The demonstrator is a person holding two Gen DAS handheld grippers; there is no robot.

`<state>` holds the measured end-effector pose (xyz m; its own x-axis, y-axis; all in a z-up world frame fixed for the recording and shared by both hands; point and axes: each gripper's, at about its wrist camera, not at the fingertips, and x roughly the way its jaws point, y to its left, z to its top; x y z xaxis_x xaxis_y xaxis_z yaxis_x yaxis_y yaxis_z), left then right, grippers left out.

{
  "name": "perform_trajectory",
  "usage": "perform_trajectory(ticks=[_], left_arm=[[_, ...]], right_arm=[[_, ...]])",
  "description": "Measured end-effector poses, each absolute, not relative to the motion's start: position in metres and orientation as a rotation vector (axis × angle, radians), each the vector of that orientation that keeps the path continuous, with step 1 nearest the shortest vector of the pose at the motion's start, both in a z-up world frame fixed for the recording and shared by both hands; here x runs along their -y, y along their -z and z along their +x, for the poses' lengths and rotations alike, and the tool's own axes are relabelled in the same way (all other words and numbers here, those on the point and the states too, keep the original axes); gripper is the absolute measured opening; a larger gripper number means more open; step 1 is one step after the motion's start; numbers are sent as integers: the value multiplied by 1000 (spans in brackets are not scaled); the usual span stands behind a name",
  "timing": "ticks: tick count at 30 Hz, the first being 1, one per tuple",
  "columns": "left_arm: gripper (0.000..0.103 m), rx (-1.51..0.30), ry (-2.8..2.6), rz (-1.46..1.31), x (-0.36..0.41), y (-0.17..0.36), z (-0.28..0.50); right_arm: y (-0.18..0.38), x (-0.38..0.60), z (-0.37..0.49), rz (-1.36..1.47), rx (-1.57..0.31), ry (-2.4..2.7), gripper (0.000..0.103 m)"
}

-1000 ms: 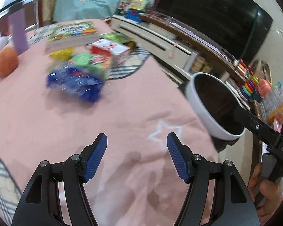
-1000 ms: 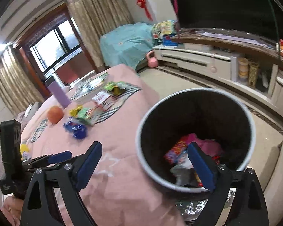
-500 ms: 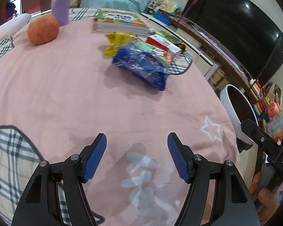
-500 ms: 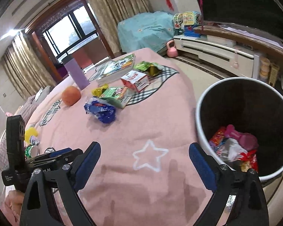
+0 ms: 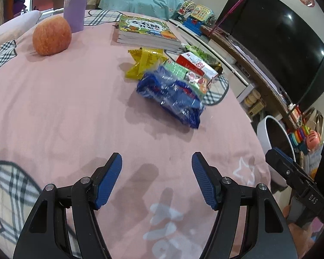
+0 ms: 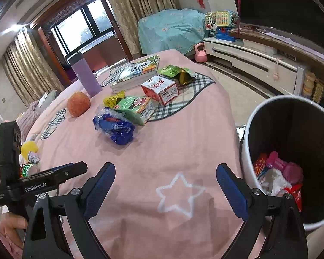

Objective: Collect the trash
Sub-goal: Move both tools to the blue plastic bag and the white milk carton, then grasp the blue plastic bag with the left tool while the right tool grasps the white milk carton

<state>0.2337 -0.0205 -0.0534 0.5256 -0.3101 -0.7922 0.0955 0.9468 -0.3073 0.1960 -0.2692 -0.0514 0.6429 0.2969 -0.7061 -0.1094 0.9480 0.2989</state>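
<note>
Your left claw stands released, its blue pads apart with nothing between them, hanging over bare pink cloth on the tabletop. Your right claw is spread wider, also empty, above the white star outline stitched into the cloth. Neither claw touches any trash.

The trash lies ahead of both claws in a cluster: a crinkled blue plastic wrapper nearest you, a green snack packet touching it from behind, a yellow wrapper beside that, a red-and-white carton on the plaid patch, and a green-and-gold foil bag farther back. A stack of picture books, an orange-red apple and a lilac tumbler stand behind them. The white waste bin with a dark inside stands just off the tabletop edge on your right, with pink, red and pale wrappers in its bottom.

Compared with a second ago, your left view has swung away from the bin toward the cluster, and the blue plastic wrapper now sits closer and more central. In your right view the bin filled the middle then; now it lies at the right edge, and the star sits between the pads. Both claws keep the same spread as before.
</note>
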Motion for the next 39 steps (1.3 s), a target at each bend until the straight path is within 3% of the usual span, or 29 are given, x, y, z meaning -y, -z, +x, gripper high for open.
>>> perform_trajectory(ticks=[9, 16, 21, 29, 31, 32, 33, 34, 39], left_arm=[[68, -989, 249, -253, 30, 48, 263], [69, -999, 253, -284, 36, 46, 288], [75, -1000, 244, -278, 40, 46, 302], [73, -1019, 240, -278, 38, 61, 319], [53, -1010, 254, -267, 39, 62, 318], [49, -1011, 267, -264, 39, 63, 318], [43, -1012, 278, -268, 39, 64, 318], [39, -1007, 284, -267, 39, 63, 317], [31, -981, 291, -240, 38, 57, 311]], right_arm=[[53, 276, 245, 250, -851, -237, 93], [55, 261, 298, 219, -877, -276, 76], [66, 251, 340, 190, -925, -295, 75], [83, 239, 380, 169, -982, -332, 75], [87, 240, 384, 174, -987, -326, 74], [88, 240, 386, 178, -989, -326, 73], [90, 241, 387, 183, -993, -327, 63], [92, 240, 387, 184, -997, -330, 56], [88, 239, 377, 175, -976, -323, 54]])
